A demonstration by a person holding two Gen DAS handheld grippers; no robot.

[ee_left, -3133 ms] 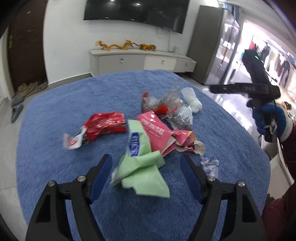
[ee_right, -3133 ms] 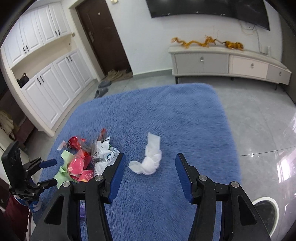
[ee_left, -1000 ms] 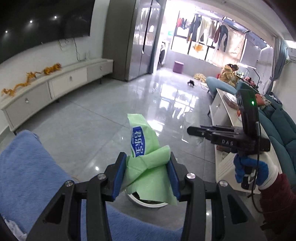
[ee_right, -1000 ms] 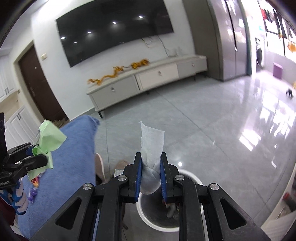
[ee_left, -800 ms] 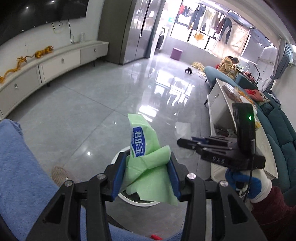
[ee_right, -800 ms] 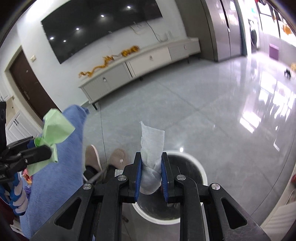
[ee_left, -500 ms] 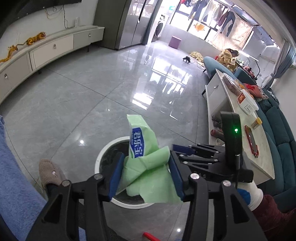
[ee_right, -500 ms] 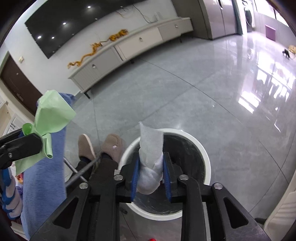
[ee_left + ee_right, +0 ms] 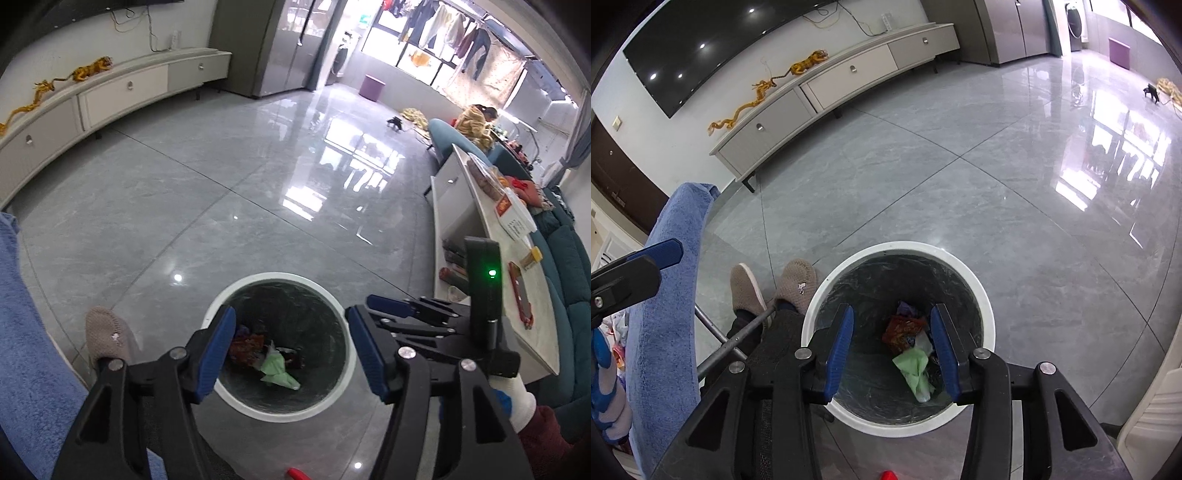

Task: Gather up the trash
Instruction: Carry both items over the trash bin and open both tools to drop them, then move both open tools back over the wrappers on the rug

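Observation:
A white-rimmed trash bin (image 9: 258,280) with a dark liner stands on the grey floor, also in the right wrist view (image 9: 975,288). Inside lie the green wrapper (image 9: 277,371), also seen from the right (image 9: 914,369), a red-orange wrapper (image 9: 903,330) and a white tissue (image 9: 923,341). My left gripper (image 9: 291,354) hangs open and empty over the bin. My right gripper (image 9: 892,350) is open and empty over it too, and shows from the left (image 9: 391,308).
The blue-covered table (image 9: 668,295) is on the left, with more trash at its edge (image 9: 618,332). The person's slippered feet (image 9: 796,282) stand beside the bin. A white TV cabinet (image 9: 842,77) lines the far wall. A low white table (image 9: 480,266) is at the right.
Both grippers opened over the bin. The green wrapper dropped from the left one and the white tissue from the right one; both now lie in the bin.

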